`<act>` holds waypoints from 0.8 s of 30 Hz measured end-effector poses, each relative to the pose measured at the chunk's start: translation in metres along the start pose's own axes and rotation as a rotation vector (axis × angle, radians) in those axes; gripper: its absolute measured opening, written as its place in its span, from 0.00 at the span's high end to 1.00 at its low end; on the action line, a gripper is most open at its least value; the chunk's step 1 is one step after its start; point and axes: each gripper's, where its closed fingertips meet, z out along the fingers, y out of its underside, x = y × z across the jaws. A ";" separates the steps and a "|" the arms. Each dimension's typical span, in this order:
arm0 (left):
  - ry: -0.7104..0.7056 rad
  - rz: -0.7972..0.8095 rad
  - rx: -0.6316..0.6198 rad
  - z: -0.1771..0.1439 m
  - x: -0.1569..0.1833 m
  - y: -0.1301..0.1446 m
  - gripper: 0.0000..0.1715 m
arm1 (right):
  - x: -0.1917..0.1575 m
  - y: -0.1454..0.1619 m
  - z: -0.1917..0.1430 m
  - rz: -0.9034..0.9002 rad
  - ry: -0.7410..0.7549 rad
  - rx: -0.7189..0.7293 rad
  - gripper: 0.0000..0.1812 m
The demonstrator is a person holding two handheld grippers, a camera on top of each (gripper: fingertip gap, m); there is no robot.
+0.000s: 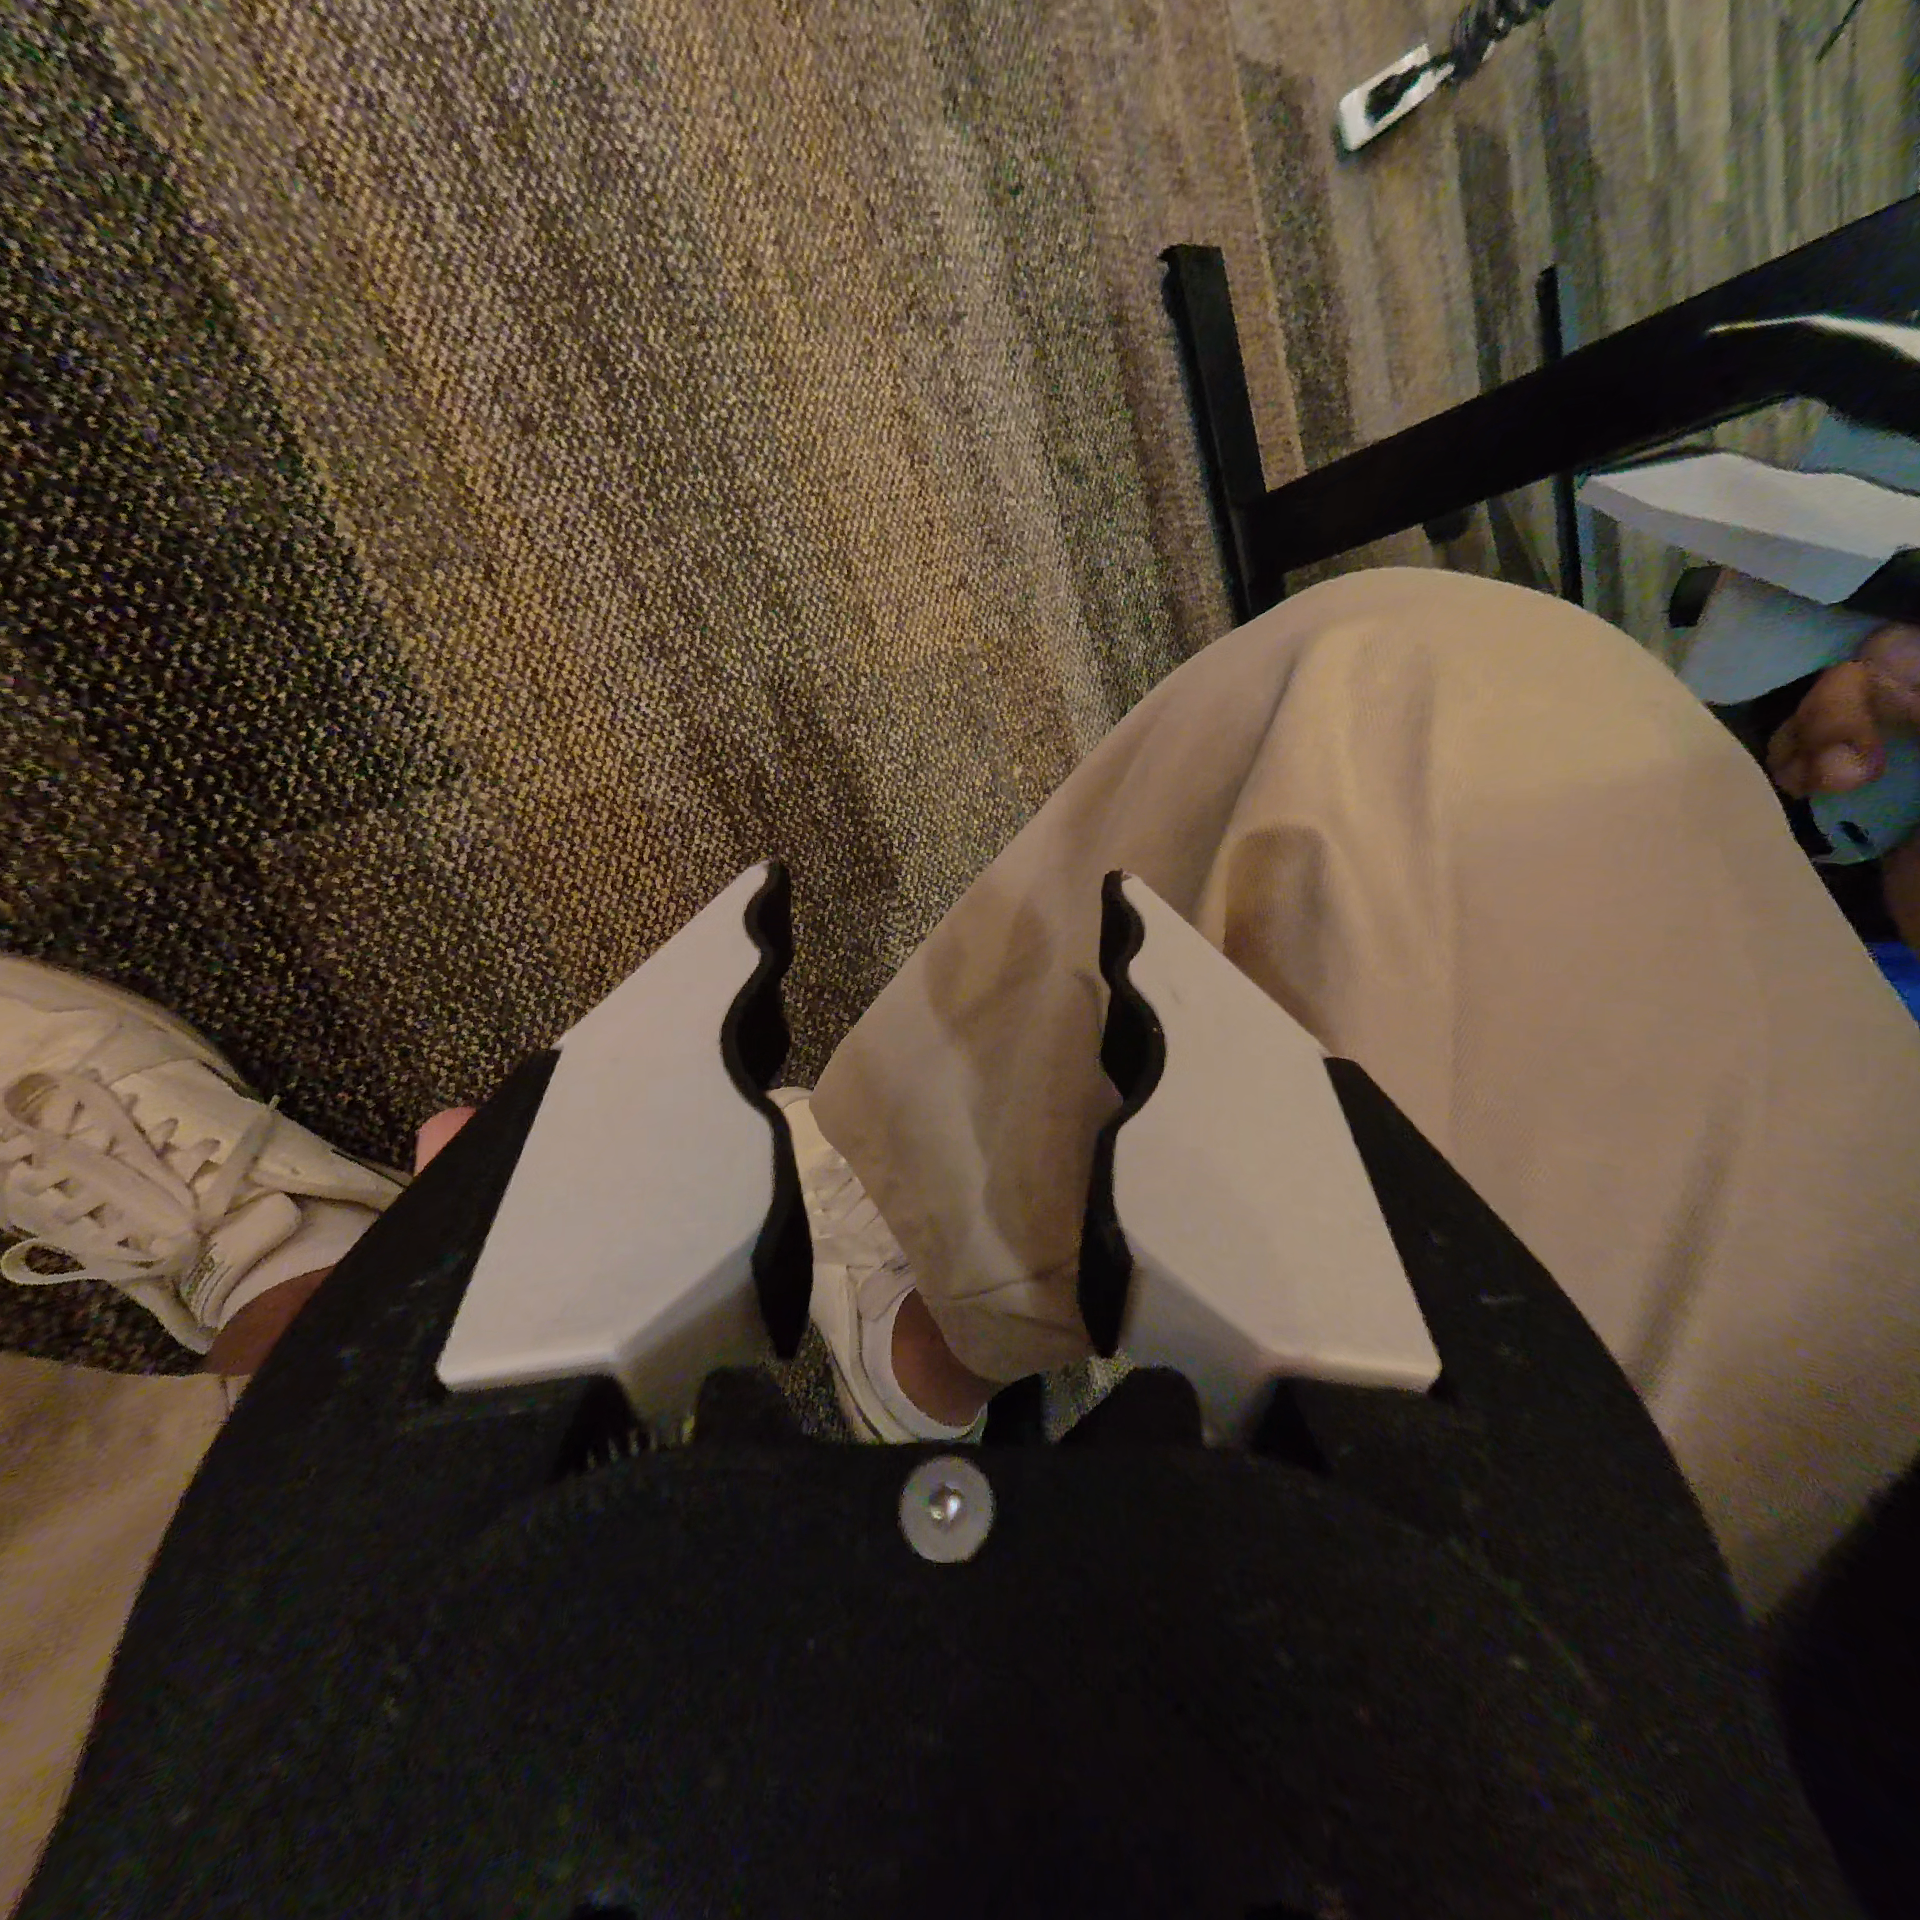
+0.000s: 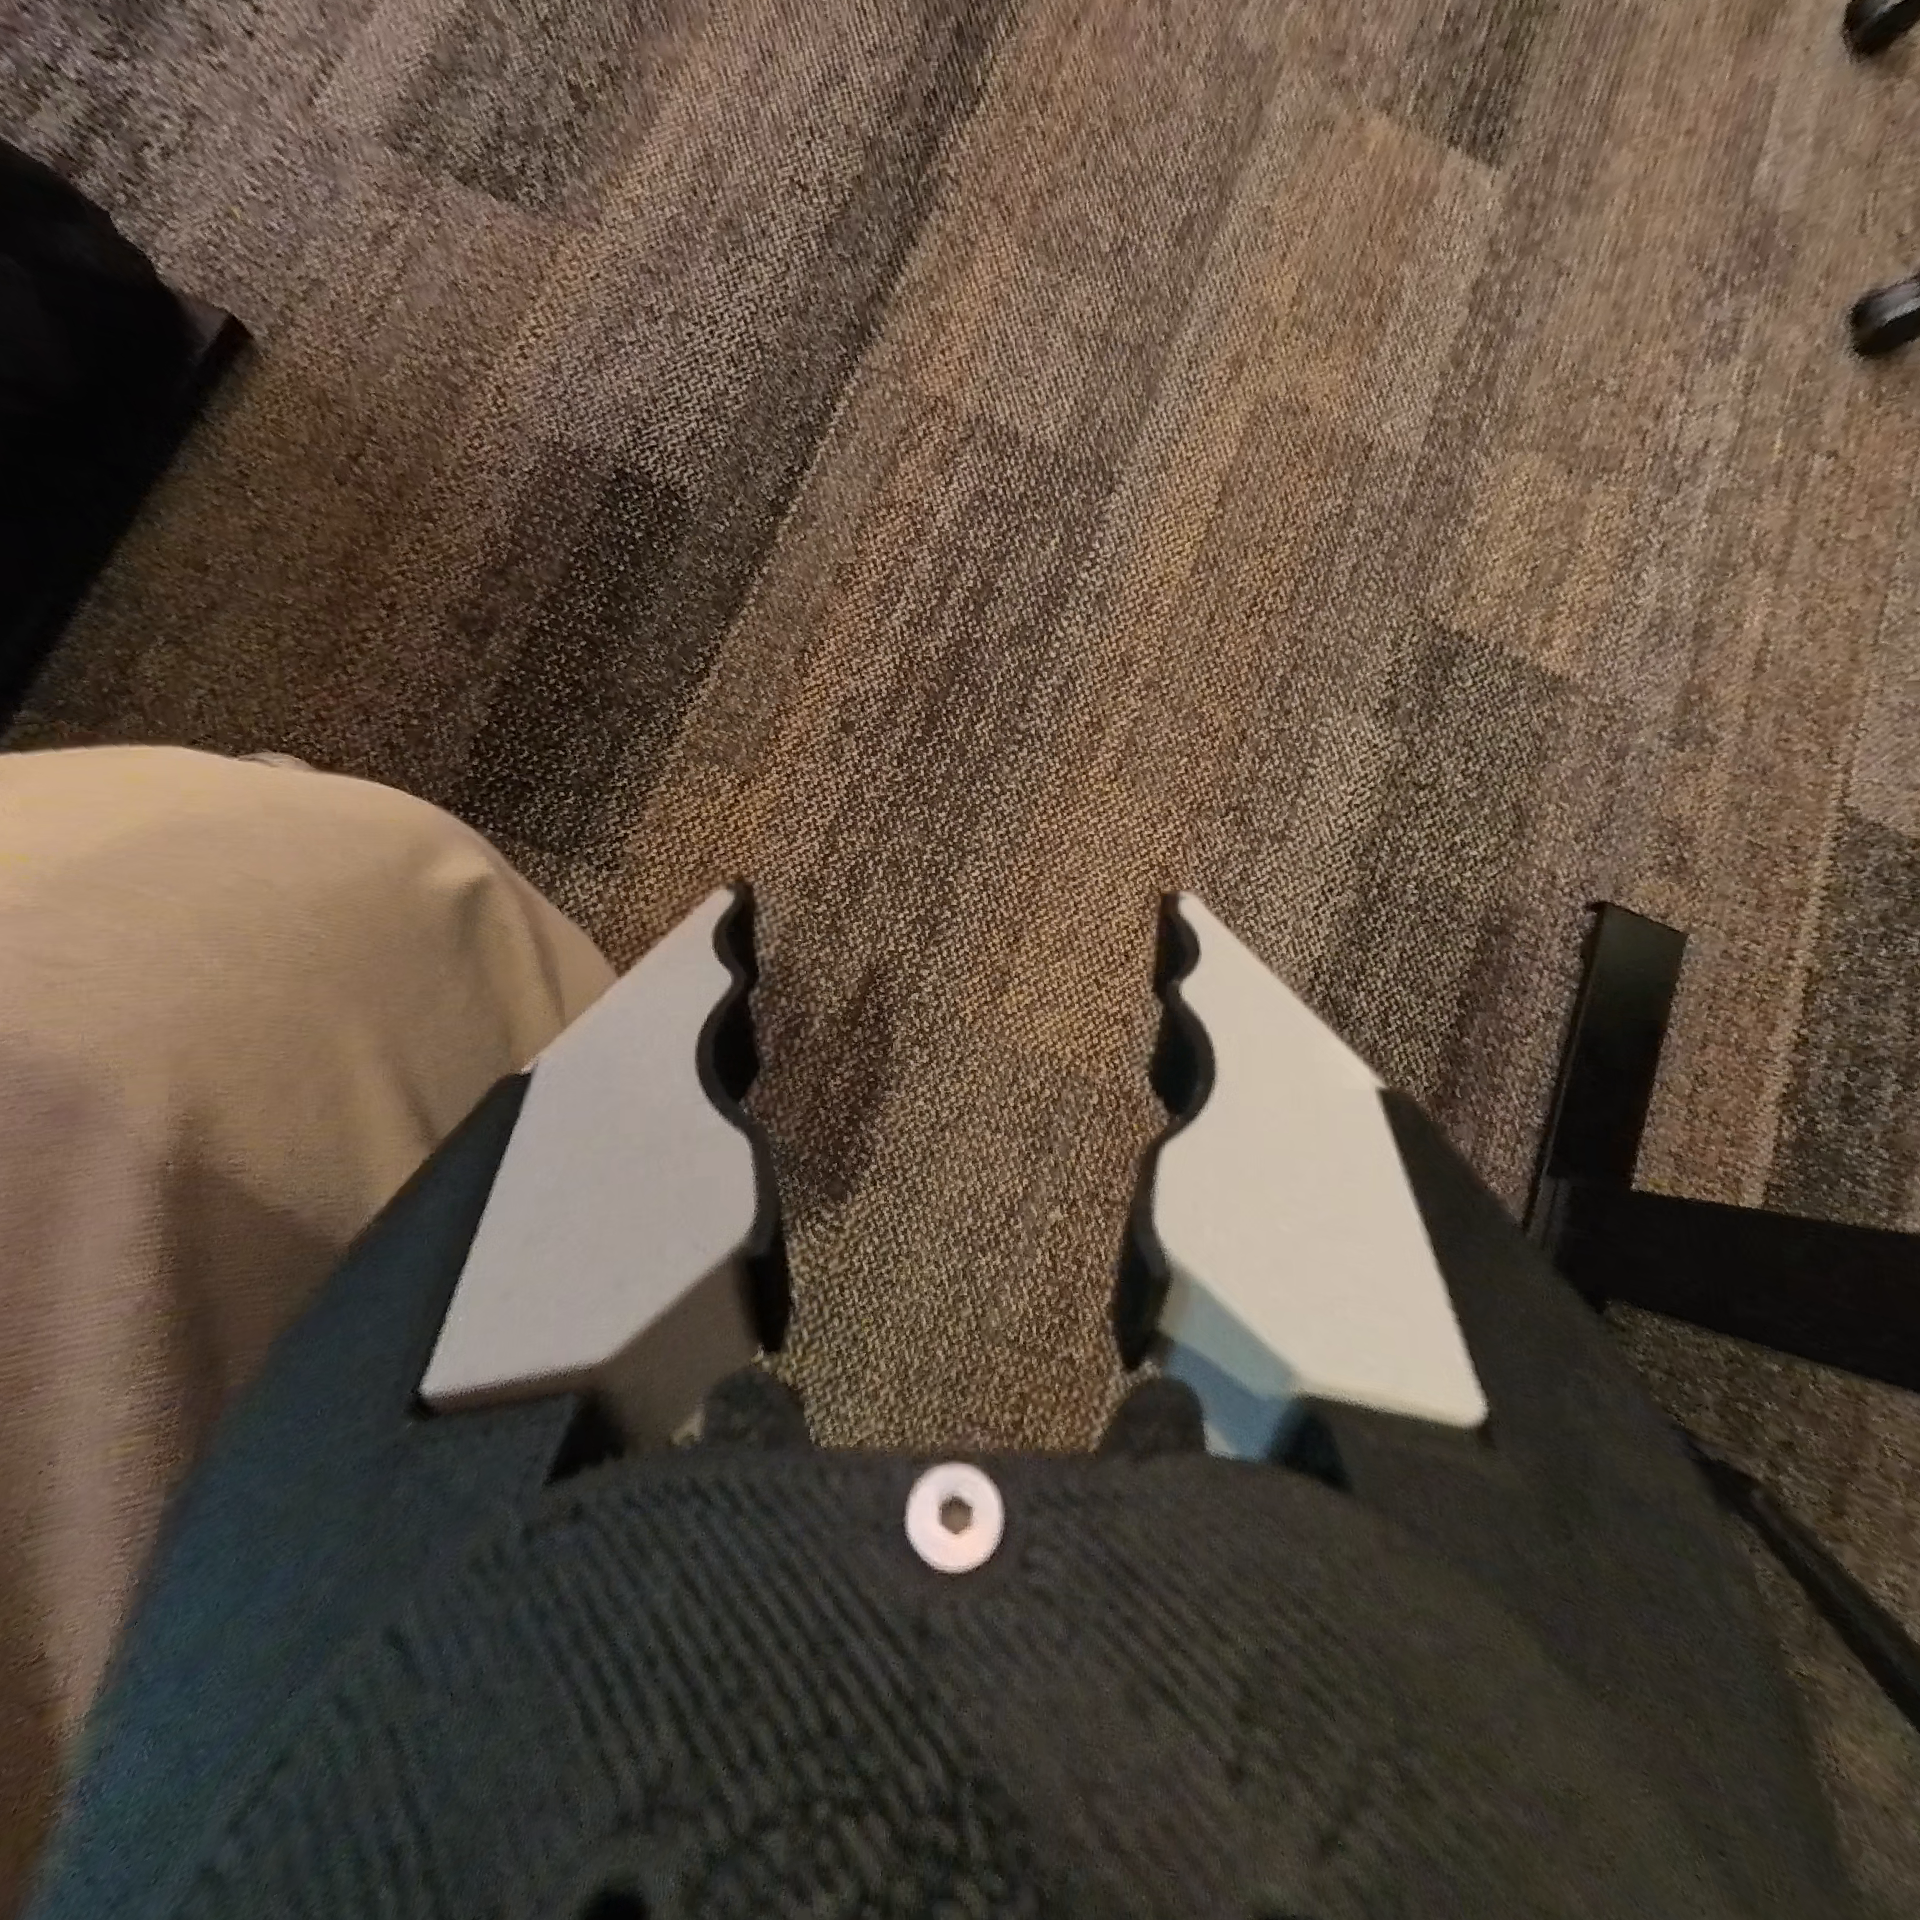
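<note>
1. Honestly, my worry is snagging: my left gripper (image 1: 943, 883) hangs with fingers wide and empty right over the beige trouser leg (image 1: 1403, 935), so closing could pinch cloth.
2. My right gripper (image 2: 956, 899), fingers also wide and holding nothing, points at the brown speckled carpet (image 2: 987, 520); no object to work on shows in either view.
3. Beside the trouser leg: white laced sneaker (image 1: 114, 1164), black metal frame (image 1: 1216, 416), and beyond it a white power strip (image 1: 1387, 99).
4. Right of my right gripper, a black furniture leg (image 2: 1621, 1049) could block a sideways swing.
</note>
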 end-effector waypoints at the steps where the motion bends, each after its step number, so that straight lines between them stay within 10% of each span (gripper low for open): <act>1: 0.007 -0.002 0.008 -0.001 0.002 -0.001 0.66 | -0.002 -0.001 0.000 -0.011 -0.004 0.001 0.57; 13: -0.007 0.032 0.110 -0.025 0.024 -0.038 0.60 | -0.034 -0.028 -0.005 0.000 -0.097 0.074 0.53; 24: -0.385 0.354 0.402 -0.095 0.094 -0.066 0.56 | -0.124 -0.134 -0.154 -0.047 -0.491 0.621 0.56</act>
